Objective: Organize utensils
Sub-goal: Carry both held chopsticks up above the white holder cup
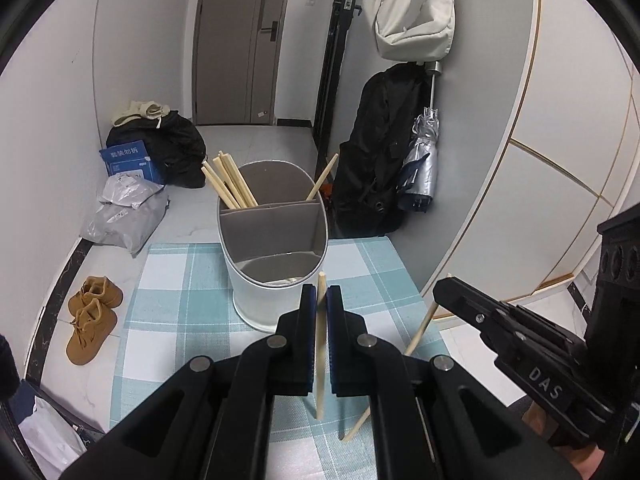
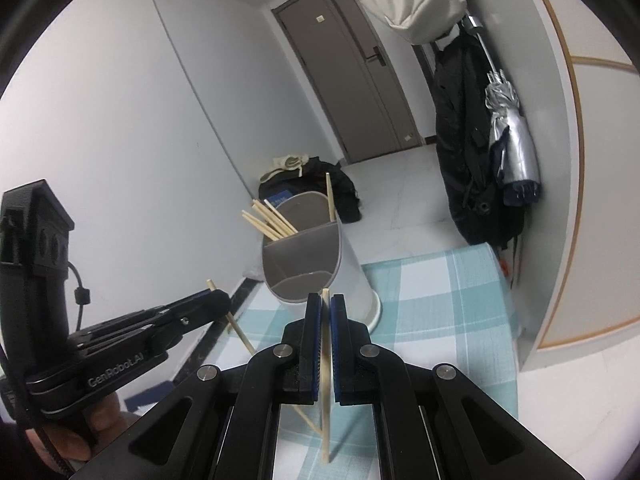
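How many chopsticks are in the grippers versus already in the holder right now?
Held in left gripper: 1 chopstick
Held in right gripper: 1 chopstick
In the holder, left rear compartment: about 5
In the holder, right rear compartment: 1
Total: about 8

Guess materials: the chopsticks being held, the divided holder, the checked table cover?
Chopsticks: pale, matte, square-cut ends, so likely bamboo or wood. Holder: smooth white outer wall, grey matte insert, probably plastic, though coated metal is possible. Table cover: fine woven texture in teal-and-white check, so fabric or woven vinyl.
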The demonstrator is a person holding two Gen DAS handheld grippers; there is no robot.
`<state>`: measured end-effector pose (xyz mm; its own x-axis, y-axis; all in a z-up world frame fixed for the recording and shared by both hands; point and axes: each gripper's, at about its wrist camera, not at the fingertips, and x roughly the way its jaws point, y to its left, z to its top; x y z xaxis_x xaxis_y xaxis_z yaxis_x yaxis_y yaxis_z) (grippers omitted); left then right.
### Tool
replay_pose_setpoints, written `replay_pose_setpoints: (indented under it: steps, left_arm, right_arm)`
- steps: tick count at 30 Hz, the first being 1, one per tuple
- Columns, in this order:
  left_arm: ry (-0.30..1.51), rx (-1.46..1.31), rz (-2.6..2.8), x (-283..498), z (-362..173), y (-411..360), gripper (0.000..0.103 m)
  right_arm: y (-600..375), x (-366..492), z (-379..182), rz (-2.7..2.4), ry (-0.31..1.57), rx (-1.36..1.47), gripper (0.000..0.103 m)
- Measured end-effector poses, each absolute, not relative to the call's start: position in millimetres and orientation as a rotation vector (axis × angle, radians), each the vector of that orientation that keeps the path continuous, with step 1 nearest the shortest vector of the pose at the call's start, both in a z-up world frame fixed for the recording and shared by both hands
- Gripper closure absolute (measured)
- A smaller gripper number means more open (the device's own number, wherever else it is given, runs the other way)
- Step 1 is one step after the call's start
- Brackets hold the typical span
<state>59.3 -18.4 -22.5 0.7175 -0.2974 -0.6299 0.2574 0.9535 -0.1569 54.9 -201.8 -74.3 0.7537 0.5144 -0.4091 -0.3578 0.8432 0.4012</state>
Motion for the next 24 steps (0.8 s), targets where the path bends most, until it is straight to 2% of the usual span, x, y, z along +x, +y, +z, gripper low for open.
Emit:
replay_pose_setpoints:
  steps: [7,13,24]
  left_arm:
    - [0.741,-0.082,-0.298,63.4,-14.6,-6.5,0.102]
    - [0.720,-0.093,-0.330,71.5,25.9,-1.0,0.102]
    - [0.649,-0.164,-0.378,113.6,88.2,5.4,0.102]
  right_arm:
    - [-198.7,55.0,-62.0,0.472,0.529,0.304,0.099]
    - [-195.6,57.7,-36.3,0.493,0.516,0.288,0.099]
    - [-181.0,94.3,50.7,0.533,0.421,0.268,0.099]
